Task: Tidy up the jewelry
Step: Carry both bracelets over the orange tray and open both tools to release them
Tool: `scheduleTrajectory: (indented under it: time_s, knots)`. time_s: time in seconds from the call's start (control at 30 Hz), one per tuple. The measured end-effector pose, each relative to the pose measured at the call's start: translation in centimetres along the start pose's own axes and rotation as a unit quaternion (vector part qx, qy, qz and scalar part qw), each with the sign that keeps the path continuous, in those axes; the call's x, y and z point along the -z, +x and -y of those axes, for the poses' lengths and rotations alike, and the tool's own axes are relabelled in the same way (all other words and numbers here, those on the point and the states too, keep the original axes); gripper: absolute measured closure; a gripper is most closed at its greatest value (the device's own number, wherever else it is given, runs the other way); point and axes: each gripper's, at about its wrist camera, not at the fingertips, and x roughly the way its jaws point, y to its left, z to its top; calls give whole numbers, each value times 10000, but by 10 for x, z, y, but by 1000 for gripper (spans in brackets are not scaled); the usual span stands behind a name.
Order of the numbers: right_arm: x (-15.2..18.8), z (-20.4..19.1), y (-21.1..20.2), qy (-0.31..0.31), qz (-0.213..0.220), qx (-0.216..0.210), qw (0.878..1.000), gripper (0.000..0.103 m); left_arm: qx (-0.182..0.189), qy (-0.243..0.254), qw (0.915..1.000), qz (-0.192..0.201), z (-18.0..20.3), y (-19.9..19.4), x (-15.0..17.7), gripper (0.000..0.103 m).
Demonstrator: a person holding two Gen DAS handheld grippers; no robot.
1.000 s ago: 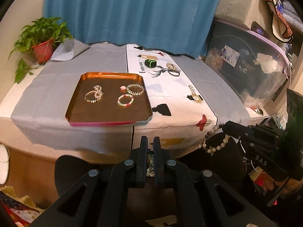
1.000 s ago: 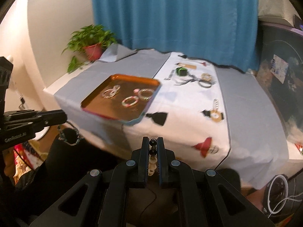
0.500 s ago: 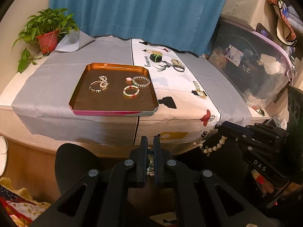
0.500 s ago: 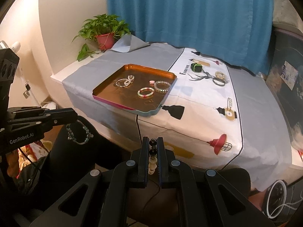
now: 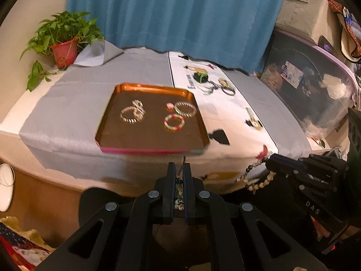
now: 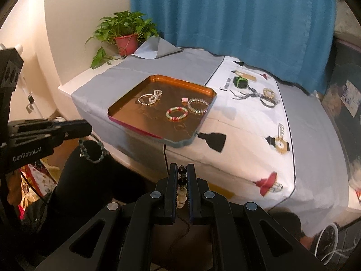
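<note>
1. The plant [image 5: 64, 43] stands far ahead and to the left of both tongs, at the back corner of the worktop [image 5: 67, 113]. It plays no part here.
2. The left tongs [image 5: 177, 181] are narrow and hold a green bracelet [image 6: 92, 150], which hangs below their tips, off the front edge of the worktop.
3. The tray [image 5: 108, 115] lies ahead of both tongs, near the front edge. It holds already three bracelets and some smaller pieces.
4. The right tongs [image 6: 182, 177] are also narrow and hold a pale bracelet [image 5: 256, 179] with dark and cream beads; it dangles in the air, short of the worktop.
5. More jewelry [image 6: 268, 94] lies on the white cloth [image 6: 248, 122], ahead and right of the tongs.
6. Risks, in my judgement: each bracelet is held by few beads, so a quick swing may shake it loose to the floor. A hanging loop may also catch the tray rim and push the tray, because the tray lies close to the edge.
</note>
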Motion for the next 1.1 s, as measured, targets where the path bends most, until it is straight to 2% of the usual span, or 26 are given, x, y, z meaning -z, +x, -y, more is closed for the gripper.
scheduleTrajectory:
  time_s: [0.3,0.67,1.1]
  knots:
    - [-48,-6,32,-78,134,18,9999,95,-137,-2,9996,234,-24,20,-41,100]
    - [-97,-15,91,-163,95,-11,9998,95,-282,-36,9995,123,-55,71,-75,100]
    - [-118,-16,152,-146,-145,-95,9997,95,-405,-98,9991,-117,-78,122,-94,100]
